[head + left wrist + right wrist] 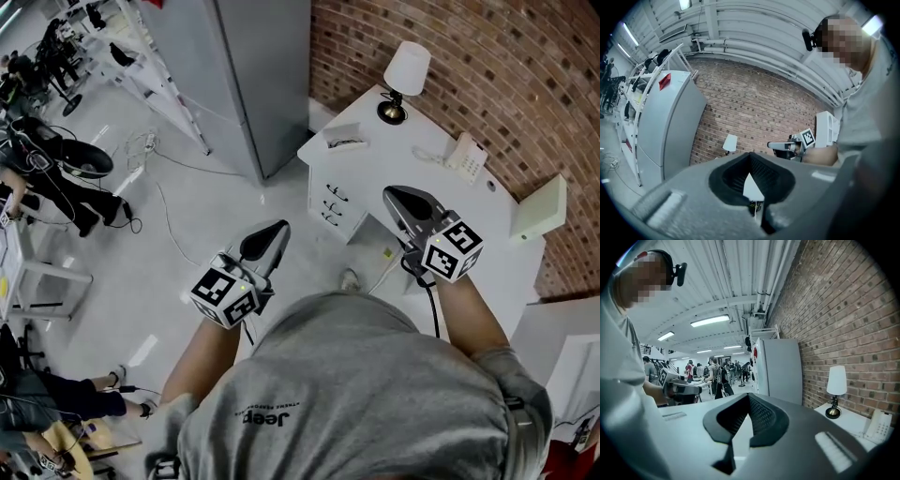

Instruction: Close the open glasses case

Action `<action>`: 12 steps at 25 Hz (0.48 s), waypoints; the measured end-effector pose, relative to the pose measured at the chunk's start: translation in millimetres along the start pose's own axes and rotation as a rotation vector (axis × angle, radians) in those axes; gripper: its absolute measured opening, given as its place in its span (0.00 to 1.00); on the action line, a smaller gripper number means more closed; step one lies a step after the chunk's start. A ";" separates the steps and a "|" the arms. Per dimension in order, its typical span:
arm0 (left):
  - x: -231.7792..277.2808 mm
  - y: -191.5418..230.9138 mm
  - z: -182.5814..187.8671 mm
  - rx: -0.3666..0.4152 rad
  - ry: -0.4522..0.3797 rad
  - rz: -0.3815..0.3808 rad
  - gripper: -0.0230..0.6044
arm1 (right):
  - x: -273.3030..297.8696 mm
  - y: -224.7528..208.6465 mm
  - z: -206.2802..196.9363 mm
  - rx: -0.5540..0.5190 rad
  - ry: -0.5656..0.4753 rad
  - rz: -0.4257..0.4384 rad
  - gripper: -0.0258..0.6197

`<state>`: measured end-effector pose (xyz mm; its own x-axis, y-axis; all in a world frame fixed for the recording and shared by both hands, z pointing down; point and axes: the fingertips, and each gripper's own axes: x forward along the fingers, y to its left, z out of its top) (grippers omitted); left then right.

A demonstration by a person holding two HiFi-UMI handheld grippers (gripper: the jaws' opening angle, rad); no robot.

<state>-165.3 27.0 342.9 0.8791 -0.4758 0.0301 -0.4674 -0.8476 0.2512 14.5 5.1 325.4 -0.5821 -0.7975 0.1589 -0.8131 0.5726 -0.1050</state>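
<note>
A small grey glasses case [344,139] lies near the left corner of the white desk [422,187]; it looks open, but it is too small to be sure. My left gripper [274,232] is shut and empty, held level over the floor, left of the desk. My right gripper [401,197] is also shut and empty, over the desk's front part, right of the case. In the left gripper view the jaws [751,158] are together, with the right gripper [786,146] beyond them. In the right gripper view the shut jaws [749,400] hold nothing. The case shows in neither gripper view.
On the desk stand a white lamp [405,75], a white telephone [466,156] and a pale box [539,210] against the brick wall. A tall grey cabinet [251,75] stands left of the desk. Cables lie on the floor [178,234]. People [715,373] stand far behind.
</note>
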 end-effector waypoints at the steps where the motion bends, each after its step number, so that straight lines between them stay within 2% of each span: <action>1: 1.5 4.9 1.0 0.001 0.001 0.010 0.03 | 5.5 -3.7 1.9 -0.002 -0.002 0.008 0.05; 6: 16.1 31.5 0.3 0.007 -0.002 0.078 0.03 | 33.9 -32.0 3.8 -0.006 -0.016 0.064 0.05; 12: 68.7 70.2 5.7 0.000 -0.010 0.148 0.03 | 72.6 -98.5 10.0 0.002 -0.021 0.121 0.05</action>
<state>-138.2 -66.5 357.1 0.7995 -0.5978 0.0577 -0.5918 -0.7679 0.2450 52.3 -111.1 337.5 -0.6761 -0.7262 0.1248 -0.7368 0.6647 -0.1238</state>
